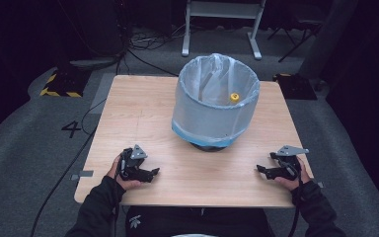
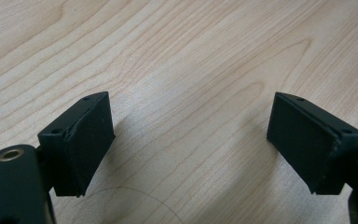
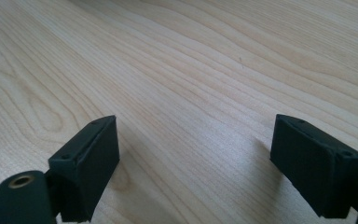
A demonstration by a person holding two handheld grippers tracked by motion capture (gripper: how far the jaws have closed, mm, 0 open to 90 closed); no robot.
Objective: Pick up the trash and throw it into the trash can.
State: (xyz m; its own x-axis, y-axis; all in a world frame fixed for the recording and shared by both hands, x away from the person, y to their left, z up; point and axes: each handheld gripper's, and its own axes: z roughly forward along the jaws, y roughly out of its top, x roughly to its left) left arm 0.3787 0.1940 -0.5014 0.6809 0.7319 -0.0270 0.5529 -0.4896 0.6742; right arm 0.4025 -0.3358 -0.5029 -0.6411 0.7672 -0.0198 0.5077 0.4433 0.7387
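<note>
Currently both the left gripper point(image 1: 153, 172) and right gripper point(image 1: 261, 169) rest near the pale wooden table's point(image 1: 143, 103) front edge, jaws apart and empty. Well ahead, mid-table, stands the round bin lined with a translucent plastic bag point(image 1: 216, 101). A careless tug on the thin liner could probably tear it or tip the bin.

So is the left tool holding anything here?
No, the left tool stands open over bare table, with nothing between its jaws.
</note>
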